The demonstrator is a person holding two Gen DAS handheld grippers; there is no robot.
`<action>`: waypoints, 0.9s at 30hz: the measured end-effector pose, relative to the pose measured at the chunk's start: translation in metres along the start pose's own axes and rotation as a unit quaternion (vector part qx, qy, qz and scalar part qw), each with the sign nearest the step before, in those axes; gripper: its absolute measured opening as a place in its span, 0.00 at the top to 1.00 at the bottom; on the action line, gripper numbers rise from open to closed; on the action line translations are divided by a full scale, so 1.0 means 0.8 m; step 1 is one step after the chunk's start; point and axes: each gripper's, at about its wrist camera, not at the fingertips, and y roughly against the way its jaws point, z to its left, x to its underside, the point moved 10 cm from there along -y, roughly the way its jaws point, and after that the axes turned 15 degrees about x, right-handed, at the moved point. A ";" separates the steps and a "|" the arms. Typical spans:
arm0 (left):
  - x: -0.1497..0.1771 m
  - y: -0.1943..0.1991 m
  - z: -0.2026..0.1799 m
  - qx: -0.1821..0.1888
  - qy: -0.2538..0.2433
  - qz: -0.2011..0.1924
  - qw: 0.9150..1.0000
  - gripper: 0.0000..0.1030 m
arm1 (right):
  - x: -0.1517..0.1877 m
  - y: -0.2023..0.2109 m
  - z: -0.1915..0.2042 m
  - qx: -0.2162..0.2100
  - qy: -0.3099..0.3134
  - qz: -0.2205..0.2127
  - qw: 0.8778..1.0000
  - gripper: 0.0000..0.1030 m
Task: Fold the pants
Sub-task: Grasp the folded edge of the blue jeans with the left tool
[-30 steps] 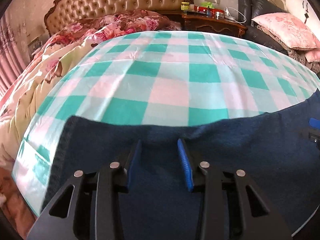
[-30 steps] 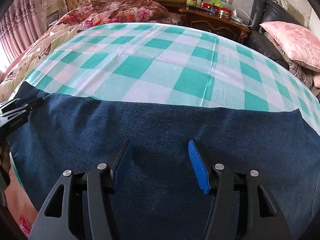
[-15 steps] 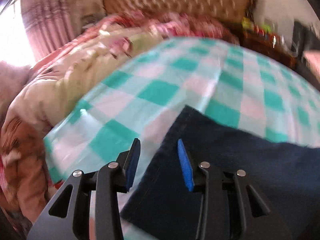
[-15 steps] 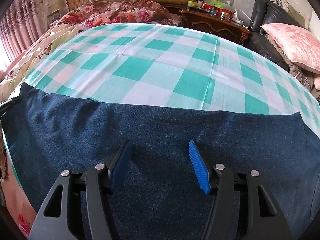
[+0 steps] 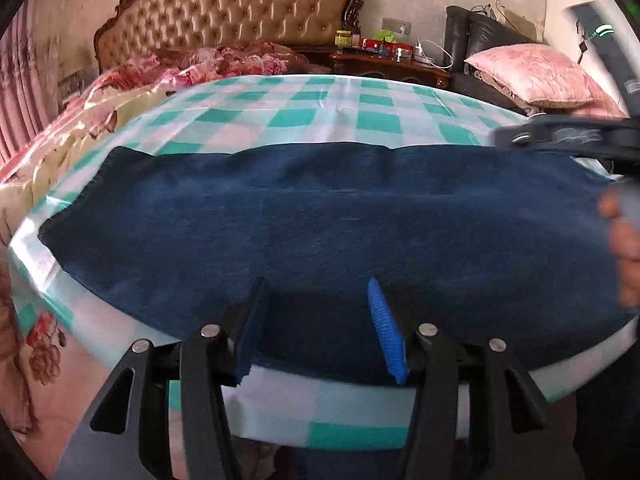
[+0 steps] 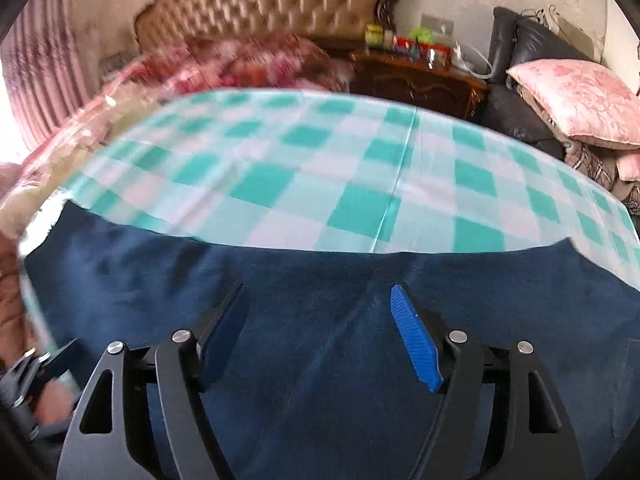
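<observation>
Denim-blue pants (image 5: 320,220) lie flat in a long band across the near end of the checked green-and-white sheet (image 5: 304,116), their near edge running along the sheet's front border and their far edge well short of the tufted headboard (image 5: 240,8). At the sheet's front border the left gripper (image 5: 318,328) hangs over the pants' near hem, its blue-padded fingers (image 5: 386,336) spread wide with only cloth showing between them and nothing held. Toward the sheet's right end the right gripper (image 6: 320,332) hovers above the pants (image 6: 320,280) with its fingers just as wide apart, also holding nothing. Beyond the sheet's far right corner stand a dark wooden nightstand (image 5: 392,68) and a pink pillow (image 5: 536,76).
</observation>
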 end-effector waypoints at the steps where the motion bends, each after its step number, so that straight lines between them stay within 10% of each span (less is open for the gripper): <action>1: 0.000 0.001 0.006 -0.004 0.006 0.000 1.000 0.49 | 0.007 0.013 0.000 -0.004 0.009 -0.002 1.000 0.31; 8: 0.015 0.047 0.102 -0.052 0.111 -0.015 0.992 0.48 | 0.079 0.020 -0.019 0.044 0.068 0.015 0.997 0.31; 13: 0.032 0.119 0.217 -0.082 0.274 -0.091 0.954 0.53 | 0.107 -0.004 -0.031 0.040 0.065 0.044 0.996 0.25; 16: 0.025 0.138 0.249 -0.071 0.297 -0.111 0.946 0.57 | 0.106 -0.006 -0.030 0.046 0.073 0.041 0.995 0.23; 27: -0.012 0.087 0.288 -0.046 0.293 -0.074 0.952 0.72 | 0.057 0.017 -0.012 0.015 0.051 0.012 0.999 0.26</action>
